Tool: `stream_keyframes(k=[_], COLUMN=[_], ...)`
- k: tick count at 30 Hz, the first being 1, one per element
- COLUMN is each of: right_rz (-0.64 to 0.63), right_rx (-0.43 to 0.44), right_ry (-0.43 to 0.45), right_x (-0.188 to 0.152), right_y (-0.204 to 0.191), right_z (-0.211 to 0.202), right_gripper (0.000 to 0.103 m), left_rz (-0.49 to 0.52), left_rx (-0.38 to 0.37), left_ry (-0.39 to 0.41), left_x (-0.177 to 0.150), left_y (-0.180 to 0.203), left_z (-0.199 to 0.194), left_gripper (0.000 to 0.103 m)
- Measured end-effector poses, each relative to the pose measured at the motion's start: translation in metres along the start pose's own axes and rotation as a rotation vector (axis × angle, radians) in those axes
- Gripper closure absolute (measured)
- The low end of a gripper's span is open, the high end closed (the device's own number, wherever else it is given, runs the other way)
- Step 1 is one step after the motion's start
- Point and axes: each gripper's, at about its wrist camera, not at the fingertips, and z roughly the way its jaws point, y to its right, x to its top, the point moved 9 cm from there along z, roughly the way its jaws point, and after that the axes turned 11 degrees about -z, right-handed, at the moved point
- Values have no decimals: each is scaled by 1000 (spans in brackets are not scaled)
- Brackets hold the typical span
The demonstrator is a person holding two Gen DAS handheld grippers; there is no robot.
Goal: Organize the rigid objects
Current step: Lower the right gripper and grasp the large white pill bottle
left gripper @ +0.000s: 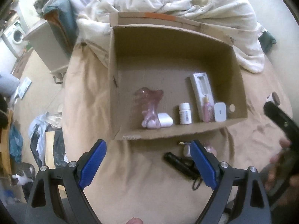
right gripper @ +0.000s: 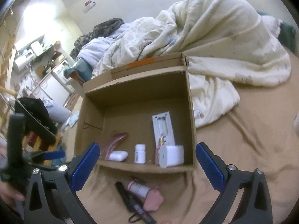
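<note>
Blue-padded, our left tongs (left gripper: 148,165) hang wide open over the bed (left gripper: 130,196) with nothing between the pads; the right tongs (right gripper: 146,165) stand just as wide and empty. Both point down toward the near wall of the cardboard box (left gripper: 114,93), which sits on the bed in front of the heaped duvet (left gripper: 186,1), so we judge we are between picks. Along that near wall the sorted things are lined up: a pink glassy piece (left gripper: 150,102) with a white case (left gripper: 165,120) touching it, a white pill bottle (left gripper: 185,113), a white remote (left gripper: 201,91) lying flat, a small pink bottle (left gripper: 207,110) and a white rounded block (left gripper: 220,112). Keeping them in a row leaves the back of the box free. Outside, just beside the box, lie a black flashlight (right gripper: 133,202) and a pink-capped tube (right gripper: 143,192), touching each other; those look to us like what is left to put in
</note>
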Motion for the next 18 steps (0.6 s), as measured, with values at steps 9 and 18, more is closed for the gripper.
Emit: stream_keyframes(k=[9, 18], right_rz=[-3, -34], right_rx=[-19, -52], right_ry=[-22, -64], right_x=[-24, -38], right_y=[-12, -14], right_z=[-5, 6], right_gripper=[0, 0], left_rz=[-36, -102], left_rx=[-5, -16], left_ry=[37, 79], left_x=[-1, 9], left_y=[-13, -20], left_z=[-5, -17], left_gripper=[13, 13])
